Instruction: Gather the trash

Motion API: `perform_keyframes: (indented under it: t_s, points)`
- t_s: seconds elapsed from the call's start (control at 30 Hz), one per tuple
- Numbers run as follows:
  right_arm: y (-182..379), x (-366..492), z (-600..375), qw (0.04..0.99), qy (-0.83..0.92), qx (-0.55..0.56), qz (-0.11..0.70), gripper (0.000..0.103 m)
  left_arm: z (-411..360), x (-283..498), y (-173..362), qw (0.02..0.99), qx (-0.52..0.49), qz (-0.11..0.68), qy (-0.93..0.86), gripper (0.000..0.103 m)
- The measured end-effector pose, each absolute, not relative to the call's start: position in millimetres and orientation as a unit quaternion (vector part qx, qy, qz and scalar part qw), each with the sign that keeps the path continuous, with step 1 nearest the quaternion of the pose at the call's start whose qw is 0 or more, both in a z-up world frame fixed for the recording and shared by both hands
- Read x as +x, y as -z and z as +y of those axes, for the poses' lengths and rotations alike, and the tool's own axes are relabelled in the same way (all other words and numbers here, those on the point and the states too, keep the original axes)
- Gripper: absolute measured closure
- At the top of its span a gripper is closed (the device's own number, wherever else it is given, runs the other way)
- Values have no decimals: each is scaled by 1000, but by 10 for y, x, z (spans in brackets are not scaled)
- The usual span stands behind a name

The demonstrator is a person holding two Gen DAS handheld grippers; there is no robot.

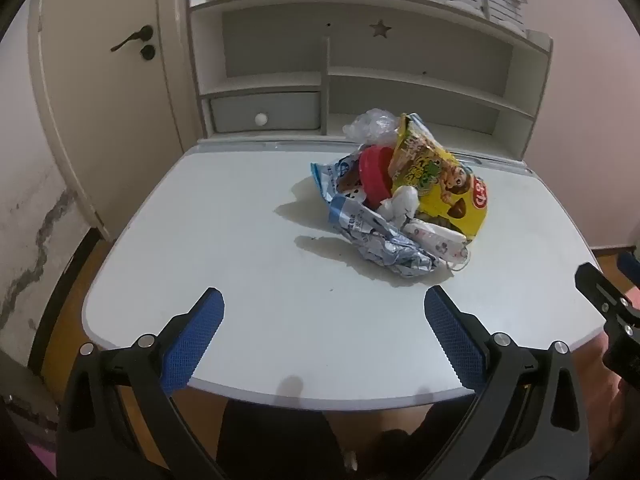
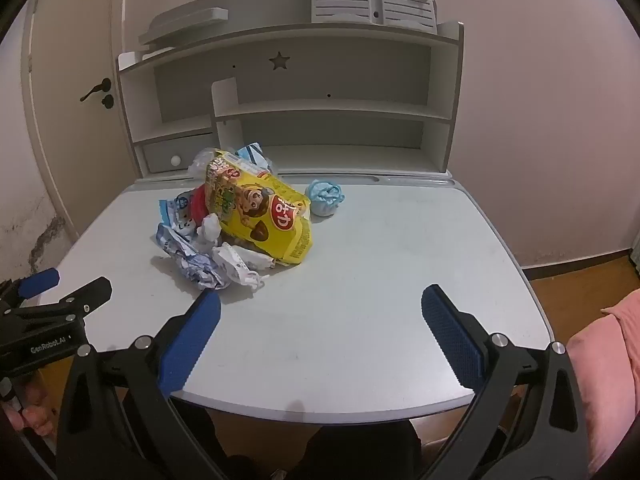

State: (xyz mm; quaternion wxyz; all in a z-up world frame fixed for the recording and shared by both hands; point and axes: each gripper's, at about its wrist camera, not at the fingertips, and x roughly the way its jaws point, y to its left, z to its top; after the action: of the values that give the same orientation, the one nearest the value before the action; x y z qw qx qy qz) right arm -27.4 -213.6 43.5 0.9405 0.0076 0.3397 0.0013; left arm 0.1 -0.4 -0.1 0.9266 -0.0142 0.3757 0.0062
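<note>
A pile of trash lies on the pale desk top [image 1: 224,248]: a yellow snack bag [image 1: 444,188], a red lid [image 1: 374,174], crumpled blue-and-white wrappers [image 1: 376,240] and clear plastic [image 1: 370,124]. The right wrist view shows the same yellow bag [image 2: 260,212], the wrappers [image 2: 192,256] and a light blue crumpled ball [image 2: 325,198] just right of the pile. My left gripper [image 1: 324,312] is open and empty above the desk's front edge, short of the pile. My right gripper [image 2: 320,312] is open and empty, to the right of the pile.
A white shelf unit [image 1: 360,80] with a small drawer [image 1: 266,114] stands at the desk's back edge. A door [image 1: 112,80] is at the left. The right gripper's body shows at the left wrist view's right edge [image 1: 612,312]. A pink cushion [image 2: 612,360] is at the right.
</note>
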Motion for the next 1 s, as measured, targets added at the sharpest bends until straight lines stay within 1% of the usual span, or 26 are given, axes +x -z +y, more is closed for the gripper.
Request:
perform_keyframes:
  t_s: [0.13, 0.33, 1.0]
  points:
    - [-415, -265, -2122, 940, 0, 5, 342, 6, -30, 73, 1, 923, 2, 385, -9, 5]
    - [-443, -282, -2089, 940, 1, 2, 341, 5, -72, 5, -34, 934, 12, 358, -12, 5]
    - [-520, -287, -2035, 943, -6, -1, 334, 6, 50, -110, -143, 940, 9, 342, -9, 5]
